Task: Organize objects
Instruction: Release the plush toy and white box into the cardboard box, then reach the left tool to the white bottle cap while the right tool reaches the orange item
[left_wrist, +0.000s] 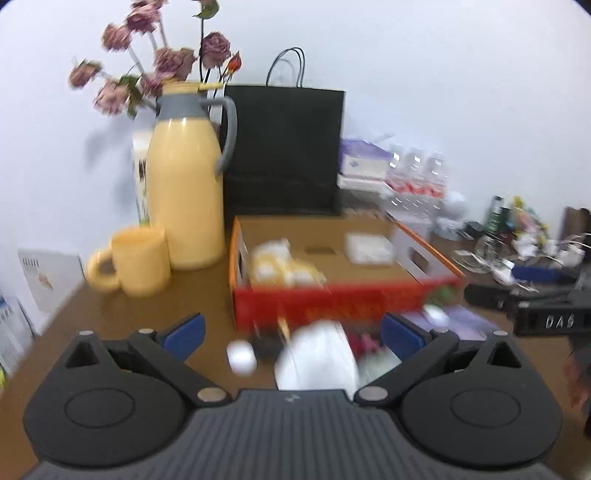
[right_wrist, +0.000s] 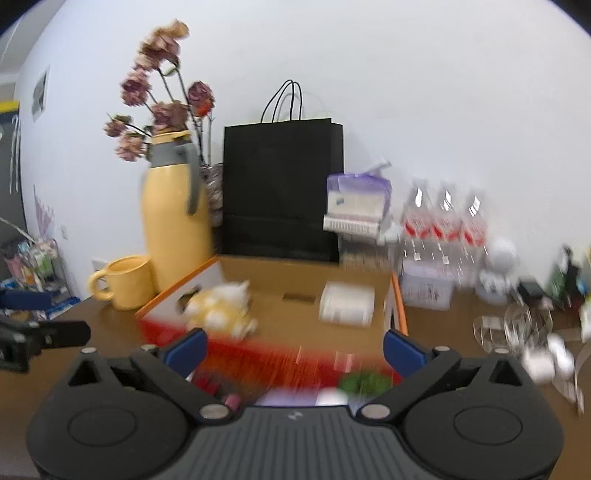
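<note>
i hold a hand-held gripper in each hand, and both are wide open with nothing in them. my left hand-held gripper (left_wrist: 291, 334) points at the red box (left_wrist: 332, 299) on the brown worktop (left_wrist: 122, 314). my right hand-held gripper (right_wrist: 293, 350) points at the same box (right_wrist: 258, 350) from a bit more to the side. both pictures are blurry.

i think the box is where the small things should go. it already has a yellow and white packet (left_wrist: 280, 266) in it near the front left, and a flat white pack (left_wrist: 369, 249) toward the back right. most of the box floor is bare, so there is room for more.

some loose things lie on the worktop in front of the box, just under my left jaws: a white bag (left_wrist: 317, 354) and a small white round thing (left_wrist: 242, 356). they are too blurry for me to say what they are. i guess these are next to go in, and that is why my jaws are open over them.

a tall yellow jug (left_wrist: 186, 177) and a yellow mug (left_wrist: 138, 260) stand just left of the box. a black bag (left_wrist: 282, 151) stands behind it. water bottles (left_wrist: 417, 177) and a mess of small things sit to the right. the front wall of the box is in the way, so i would have to lift things over it. i should mind the mug too.
</note>
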